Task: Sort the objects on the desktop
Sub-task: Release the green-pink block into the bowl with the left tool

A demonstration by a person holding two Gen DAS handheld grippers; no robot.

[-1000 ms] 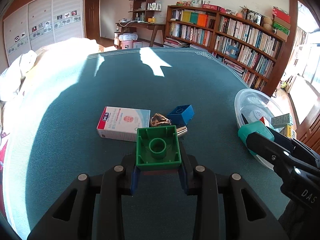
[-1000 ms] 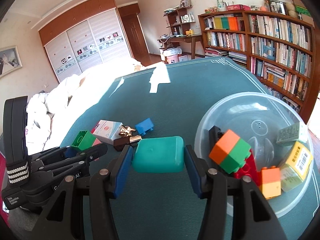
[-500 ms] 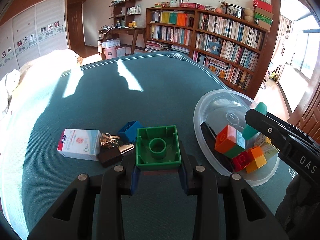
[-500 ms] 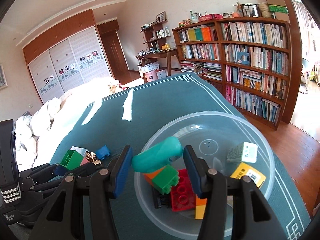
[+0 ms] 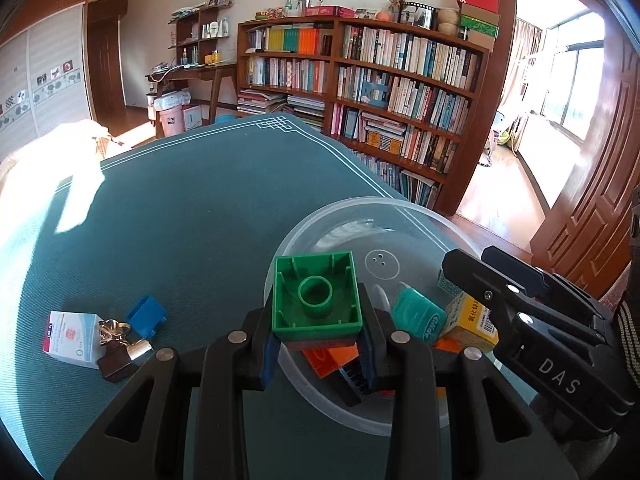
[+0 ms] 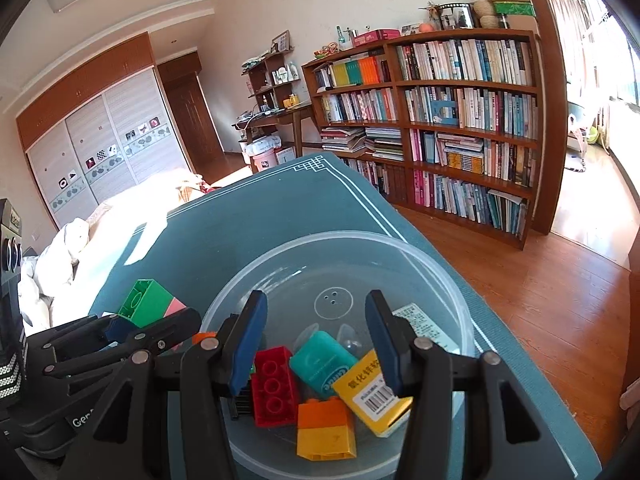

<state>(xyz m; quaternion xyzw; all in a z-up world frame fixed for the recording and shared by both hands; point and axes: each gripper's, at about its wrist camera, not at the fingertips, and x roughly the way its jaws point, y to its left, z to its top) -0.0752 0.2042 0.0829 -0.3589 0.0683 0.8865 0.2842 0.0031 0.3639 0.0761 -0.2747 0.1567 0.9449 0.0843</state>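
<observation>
My left gripper (image 5: 318,340) is shut on a green brick (image 5: 316,292) and holds it, hollow underside toward the camera, above the near left rim of the clear plastic bowl (image 5: 304,232). From the right wrist the same green brick (image 6: 146,302) shows left of the bowl (image 6: 440,268). My right gripper (image 6: 316,332) hangs open over the bowl with nothing between its pads. Below it a teal case (image 6: 322,362) lies in the bowl beside a red brick (image 6: 274,388), an orange-yellow brick (image 6: 326,428) and a yellow box (image 6: 372,392).
On the green tablecloth, left of the bowl, lie a white box (image 5: 70,338), a blue brick (image 5: 146,316) and a key bunch with a brown fob (image 5: 118,348). The table's right edge runs just past the bowl, with wooden floor (image 6: 540,300) and bookshelves beyond.
Both grippers swung right toward the bowl. The right gripper let go of the teal case, which now lies in the bowl. The left gripper carried the green brick to the bowl's rim.
</observation>
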